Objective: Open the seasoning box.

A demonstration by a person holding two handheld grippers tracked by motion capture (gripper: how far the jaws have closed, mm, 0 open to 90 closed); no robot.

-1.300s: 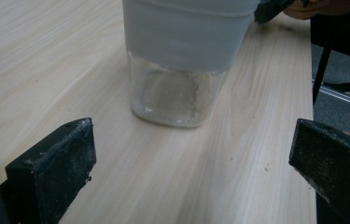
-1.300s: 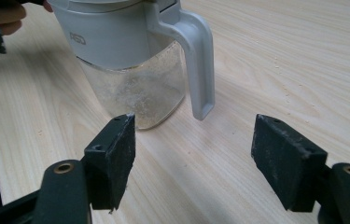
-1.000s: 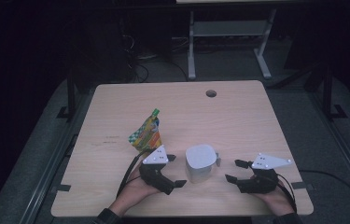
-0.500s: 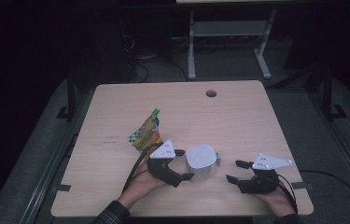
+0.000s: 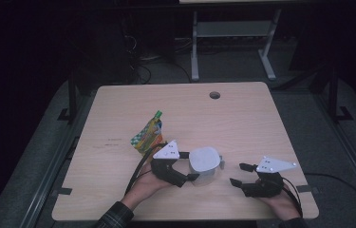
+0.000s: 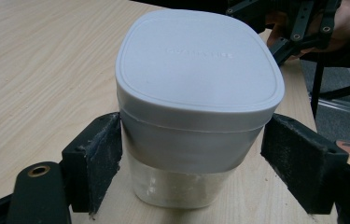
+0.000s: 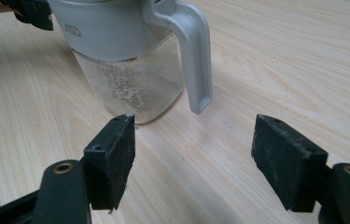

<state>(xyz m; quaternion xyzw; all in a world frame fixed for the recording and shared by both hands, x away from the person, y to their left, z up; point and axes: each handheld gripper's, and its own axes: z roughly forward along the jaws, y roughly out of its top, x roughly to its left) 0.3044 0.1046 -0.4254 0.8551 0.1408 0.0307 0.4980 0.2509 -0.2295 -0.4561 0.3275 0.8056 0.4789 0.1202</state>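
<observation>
A clear container with a white lid and a side handle [image 5: 204, 164] stands near the table's front edge. My left gripper [image 5: 190, 166] is open, its jaws on either side of the container. In the left gripper view the container [image 6: 196, 93] sits between the pads; the left pad [image 6: 100, 163] touches its wall, while the right pad [image 6: 294, 163] stands slightly off it. My right gripper [image 5: 238, 174] rests open to the container's right, with nothing in it. In the right gripper view the container [image 7: 130, 60] and its handle [image 7: 198, 56] lie just beyond the open gripper [image 7: 196, 158].
A colourful spouted pouch [image 5: 148, 135] lies left of and behind the left gripper. The wooden table [image 5: 242, 123] has a cable hole [image 5: 215, 95] near its far edge. A metal stand [image 5: 232, 33] sits on the dark floor beyond the table.
My left gripper has moved right, up to the container, and its jaws now straddle it. The right gripper and the pouch have stayed put.
</observation>
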